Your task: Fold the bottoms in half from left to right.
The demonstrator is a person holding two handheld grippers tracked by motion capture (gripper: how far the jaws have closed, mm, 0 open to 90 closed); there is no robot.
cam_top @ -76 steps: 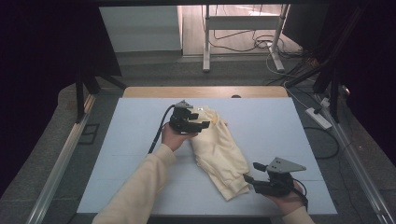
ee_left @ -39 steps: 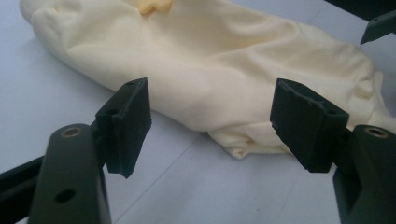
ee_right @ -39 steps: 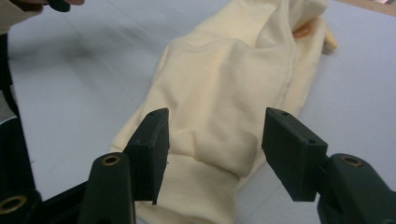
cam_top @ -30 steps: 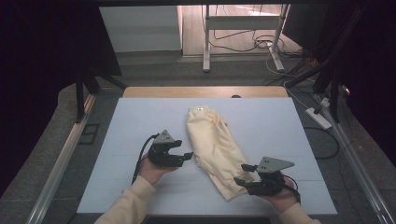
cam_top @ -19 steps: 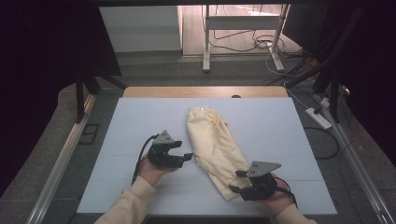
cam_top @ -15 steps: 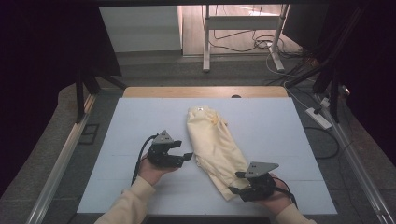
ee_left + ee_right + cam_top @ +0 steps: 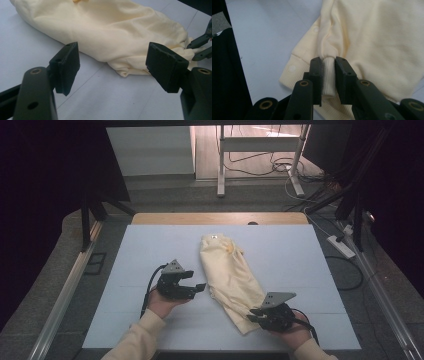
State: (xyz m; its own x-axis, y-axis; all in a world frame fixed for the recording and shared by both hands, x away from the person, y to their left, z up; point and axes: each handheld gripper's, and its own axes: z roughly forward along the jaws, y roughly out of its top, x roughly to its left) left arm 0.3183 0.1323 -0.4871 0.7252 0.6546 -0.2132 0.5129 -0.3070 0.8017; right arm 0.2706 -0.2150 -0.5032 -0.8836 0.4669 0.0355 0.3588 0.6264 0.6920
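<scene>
Pale-yellow knit garment (image 7: 231,277), cardigan-like with snap buttons on a ribbed band, lying bunched lengthwise down the middle of the light-blue table mat (image 7: 150,245), collar end far, hem end near. Right gripper (image 7: 254,315) at the near hem corner, jaws just closed, pinching a fold of ribbed cuff (image 7: 328,75) between the pads; grip looks secure, fabric not yet lifted off the mat. Left gripper (image 7: 199,288) spread wide, nothing between the pads, hovering just beside the garment's left edge at mid-length, aimed at the lower hem fold (image 7: 130,71). In the left gripper view, right gripper's tips (image 7: 201,47) at the hem's far side.

Progress, judged: early. One corner grabbed, second grab pending; garment crumpled, sleeves tucked under or hidden, no spreading or folding done. Left: second pinch, lift, flatten or fold.

Surface: smooth mat with faint seam lines, otherwise bare, on a wooden tabletop (image 7: 220,218) showing at the far edge. Metal rails (image 7: 65,295) along both sides. Room dim; grey floor, white table legs (image 7: 220,165), loose cables (image 7: 260,162), white power strip (image 7: 341,246) at right. Cream sleeves (image 7: 132,342) on the person's forearms at the bottom.
</scene>
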